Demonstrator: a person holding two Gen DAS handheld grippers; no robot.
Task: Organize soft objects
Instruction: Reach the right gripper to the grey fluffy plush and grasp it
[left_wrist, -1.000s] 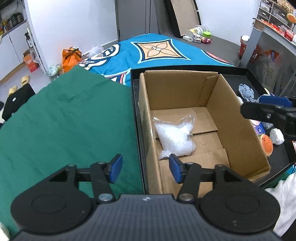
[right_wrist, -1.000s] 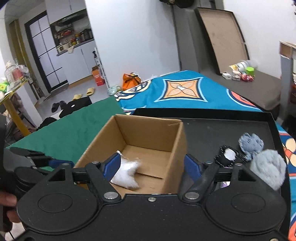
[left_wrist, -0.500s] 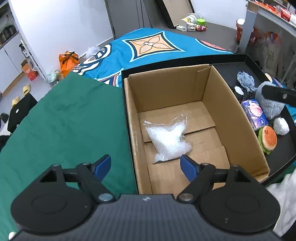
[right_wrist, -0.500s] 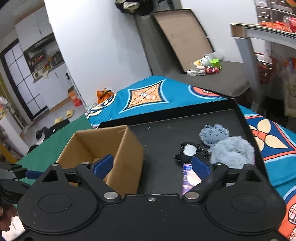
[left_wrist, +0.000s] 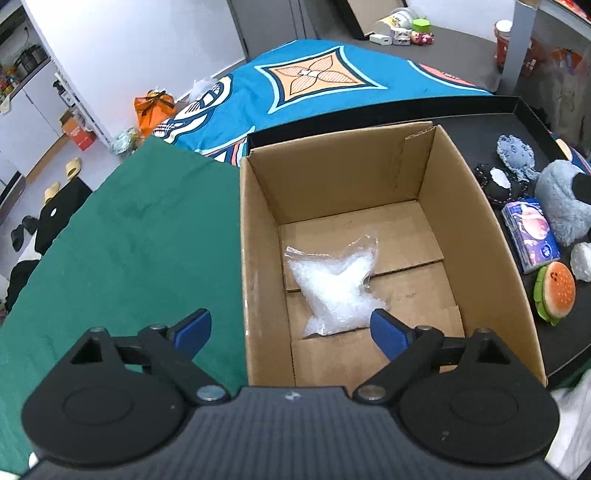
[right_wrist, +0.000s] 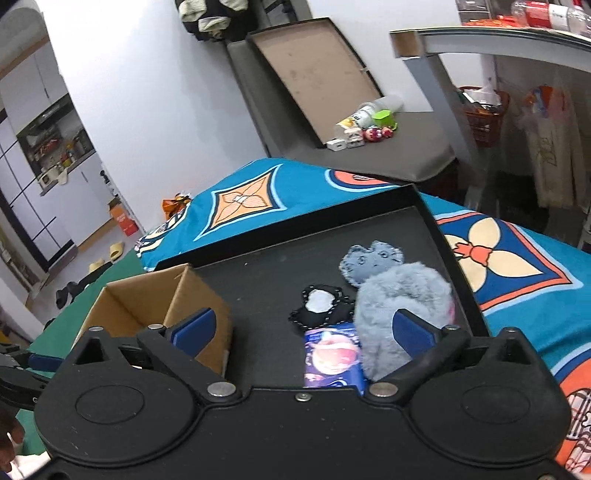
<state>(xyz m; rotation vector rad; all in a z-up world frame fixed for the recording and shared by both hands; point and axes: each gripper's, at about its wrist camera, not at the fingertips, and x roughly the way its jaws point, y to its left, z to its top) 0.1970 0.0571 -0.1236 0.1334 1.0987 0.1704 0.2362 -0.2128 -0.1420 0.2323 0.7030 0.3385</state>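
Though there's printing on the purple pack (left_wrist: 532, 236), none of it reads from the left wrist, and nothing else here carries legible writing. The left gripper (left_wrist: 291, 330) hangs over the near left corner of the box (left_wrist: 476, 236), jaws just widened and spread, nothing between the pads; one finger sits over the green cloth (left_wrist: 129, 251), the other over the box floor. Inside lies the bag (left_wrist: 332, 288), clear plastic stuffed with white crinkly filling, on the cardboard flaps with bare floor all round it. Right of the box, on the black tray (left_wrist: 517, 107), the soft things crowd together: a burger plush (left_wrist: 556, 291), a white lump (left_wrist: 581, 260), the pack, a fluffy grey plush (left_wrist: 561, 206), a black plush (left_wrist: 496, 182) and a blue plush (left_wrist: 515, 155). The box wall stands just beside the pack.

Over to the right wrist: again no readable text on the pack (right_wrist: 332, 356). The right gripper (right_wrist: 304, 330) is spread wide, jaws just opened, gripping nothing; the pack lies between its fingers, the grey plush (right_wrist: 399, 295) just beside the right pad. Black plush (right_wrist: 319, 306) and blue plush (right_wrist: 369, 260) sit beyond, touching the grey one. Open tray (right_wrist: 280, 273) floor stretches between the toys and the box (right_wrist: 199, 295); the tray's raised rim closes the far and right sides.
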